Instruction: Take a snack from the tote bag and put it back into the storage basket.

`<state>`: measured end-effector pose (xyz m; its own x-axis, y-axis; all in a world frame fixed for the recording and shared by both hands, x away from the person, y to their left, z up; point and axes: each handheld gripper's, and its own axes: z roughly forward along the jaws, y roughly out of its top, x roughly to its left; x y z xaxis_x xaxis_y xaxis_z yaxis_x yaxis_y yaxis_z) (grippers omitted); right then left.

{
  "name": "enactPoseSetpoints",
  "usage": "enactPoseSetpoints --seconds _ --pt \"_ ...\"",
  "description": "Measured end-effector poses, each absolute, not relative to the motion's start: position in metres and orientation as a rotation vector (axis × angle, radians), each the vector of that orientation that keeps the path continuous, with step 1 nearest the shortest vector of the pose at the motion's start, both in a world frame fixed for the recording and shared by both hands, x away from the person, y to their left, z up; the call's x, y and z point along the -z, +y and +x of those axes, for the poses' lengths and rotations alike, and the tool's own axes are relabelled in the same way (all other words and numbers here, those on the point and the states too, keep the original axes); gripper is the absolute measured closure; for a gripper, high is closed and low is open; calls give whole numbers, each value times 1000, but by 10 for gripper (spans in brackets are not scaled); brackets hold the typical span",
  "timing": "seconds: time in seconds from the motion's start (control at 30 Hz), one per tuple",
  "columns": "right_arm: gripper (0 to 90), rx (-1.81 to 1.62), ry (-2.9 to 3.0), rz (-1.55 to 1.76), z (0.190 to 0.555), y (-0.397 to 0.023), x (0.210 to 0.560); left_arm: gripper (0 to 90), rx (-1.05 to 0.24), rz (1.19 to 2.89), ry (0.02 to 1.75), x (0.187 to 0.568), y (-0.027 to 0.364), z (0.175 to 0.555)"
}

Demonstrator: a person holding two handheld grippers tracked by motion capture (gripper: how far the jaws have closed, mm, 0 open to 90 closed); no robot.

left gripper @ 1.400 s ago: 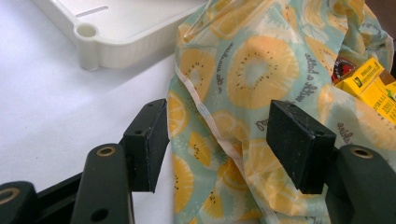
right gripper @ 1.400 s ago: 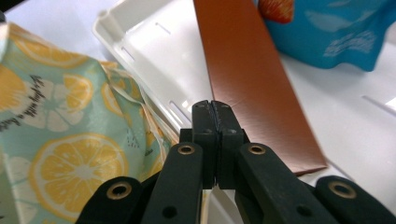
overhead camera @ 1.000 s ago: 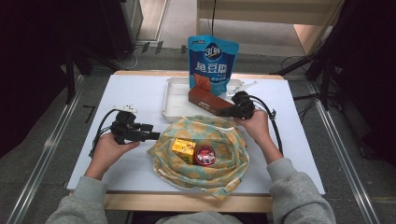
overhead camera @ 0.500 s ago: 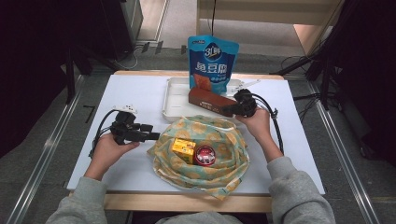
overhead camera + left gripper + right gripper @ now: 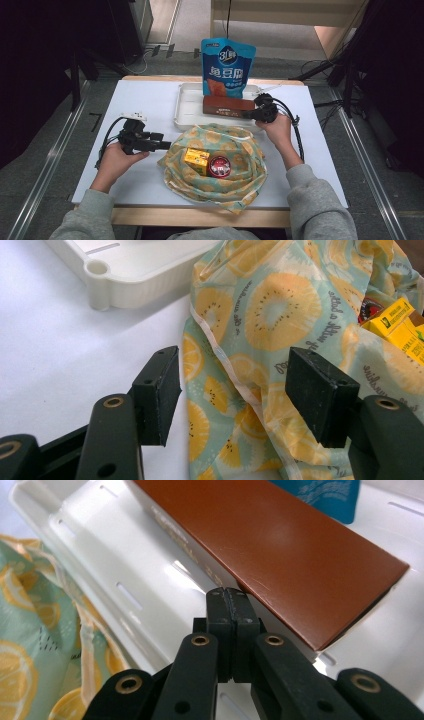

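A long brown box (image 5: 227, 106) (image 5: 290, 545) lies in the white tray (image 5: 187, 107) (image 5: 100, 555). My right gripper (image 5: 247, 115) (image 5: 230, 595) is shut with nothing between its pads, and its tip sits against the box's near edge. A lemon-print cloth bag (image 5: 215, 165) (image 5: 270, 315) lies open at the table's front, holding a yellow carton (image 5: 196, 159) (image 5: 395, 325) and a round red tin (image 5: 220, 166). My left gripper (image 5: 165, 145) (image 5: 232, 390) is open at the bag's left edge, its jaws on either side of the hem without pressing it.
A blue snack pouch (image 5: 227, 67) (image 5: 325, 495) stands upright at the tray's back. The white table top (image 5: 145, 95) has free room to the left of the tray. Cables trail from both grippers. Dark floor and metal rails flank the table.
The right gripper has shifted slightly along the brown box's edge. The left hand and the bag have kept still.
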<state>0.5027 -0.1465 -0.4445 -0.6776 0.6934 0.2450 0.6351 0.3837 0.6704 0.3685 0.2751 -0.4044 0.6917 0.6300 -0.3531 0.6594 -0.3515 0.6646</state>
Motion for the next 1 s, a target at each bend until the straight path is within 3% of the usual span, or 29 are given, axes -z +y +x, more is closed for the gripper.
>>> enactPoseSetpoints --seconds 1.0 --pt "900 -1176 2551 1251 518 -104 450 392 54 2065 982 405 274 371"
